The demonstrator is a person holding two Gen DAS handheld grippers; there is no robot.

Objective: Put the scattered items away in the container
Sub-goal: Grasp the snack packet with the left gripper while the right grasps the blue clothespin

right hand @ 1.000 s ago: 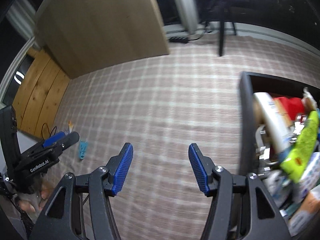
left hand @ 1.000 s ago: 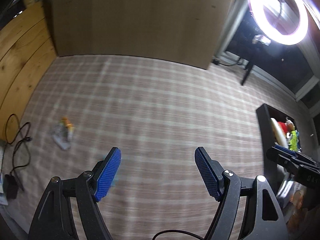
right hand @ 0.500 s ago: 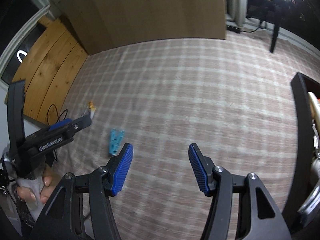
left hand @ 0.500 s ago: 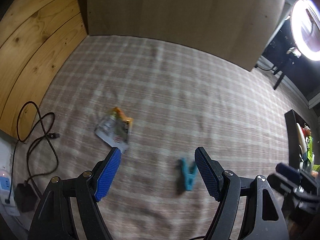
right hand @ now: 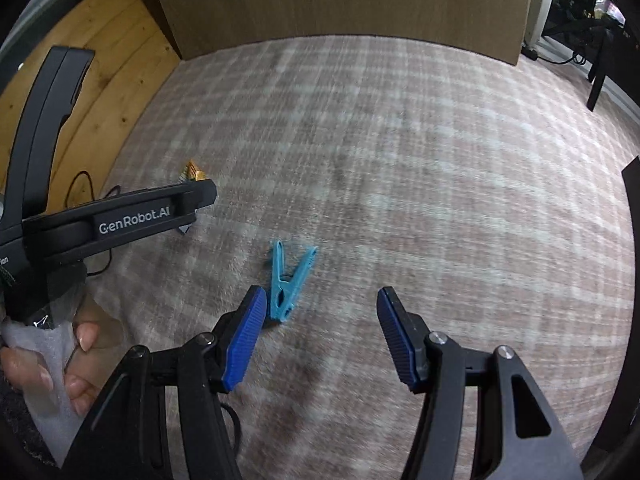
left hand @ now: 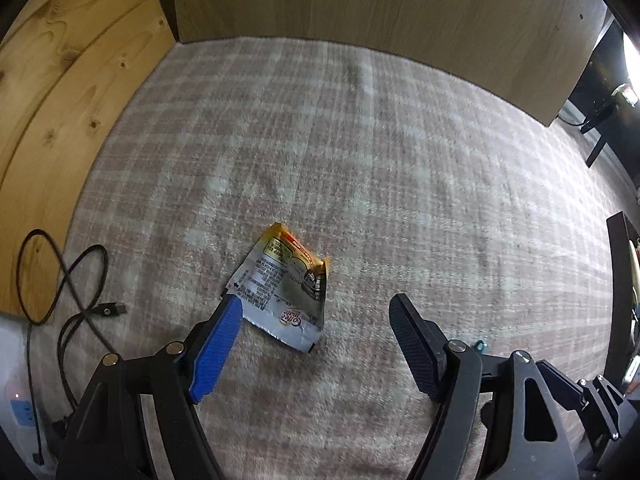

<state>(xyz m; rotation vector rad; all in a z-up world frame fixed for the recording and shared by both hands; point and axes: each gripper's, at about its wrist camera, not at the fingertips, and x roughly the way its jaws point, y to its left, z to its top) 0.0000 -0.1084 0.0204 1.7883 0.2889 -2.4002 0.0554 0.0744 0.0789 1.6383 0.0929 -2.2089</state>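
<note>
A crumpled silver and orange sachet lies flat on the checked carpet, just ahead of my left gripper, which is open and empty; its left fingertip is next to the sachet's near corner. A teal clothes peg lies on the carpet just ahead of my right gripper, close to its left finger; that gripper is open and empty. A tip of the peg shows in the left wrist view. The black container stands at the right edge.
A wooden cabinet panel rises behind the carpet and bare plank floor lies to the left. Black cables and a power strip lie at the left. A black stand leg is at the far right.
Both grippers have swung left, away from the container and closer to the carpet. The sachet now sits right before my left gripper and the peg right before my right one.
</note>
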